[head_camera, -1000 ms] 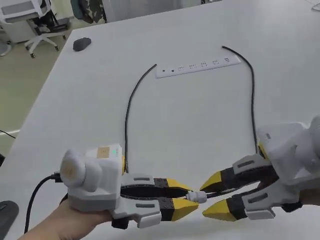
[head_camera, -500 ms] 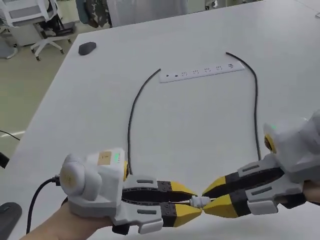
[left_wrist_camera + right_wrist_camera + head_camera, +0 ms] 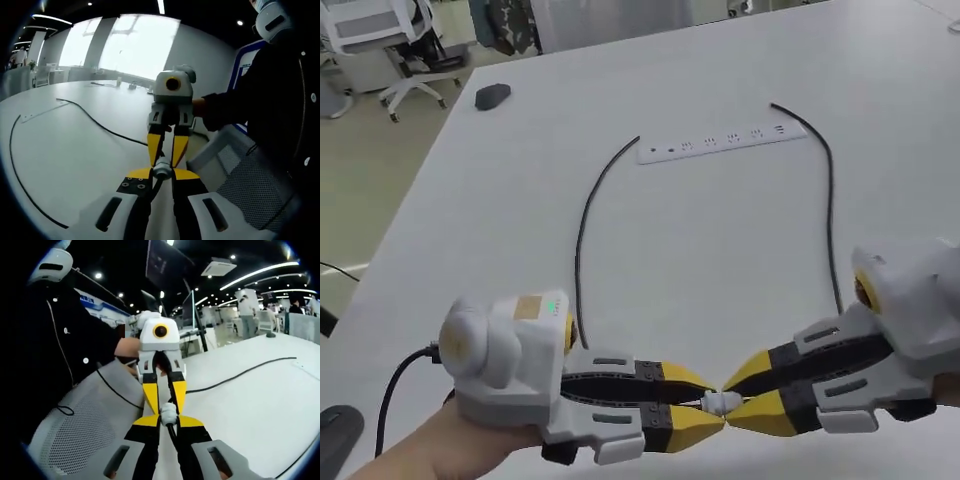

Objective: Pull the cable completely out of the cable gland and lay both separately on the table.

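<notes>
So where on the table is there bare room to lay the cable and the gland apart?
The widest bare patch of table lies between the two runs of the cable, this side of the power strip. Another lies left of the cable, toward the mouse. Crowded: the near edge, where the left gripper and right gripper meet at the cable gland.

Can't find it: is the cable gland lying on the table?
No, the left tool and right tool hold the cable gland between them.

Head view looks down over left tongs (image 3: 705, 404) and right tongs (image 3: 742, 402); their views face each other, sharing the cable gland (image 3: 162, 170).
</notes>
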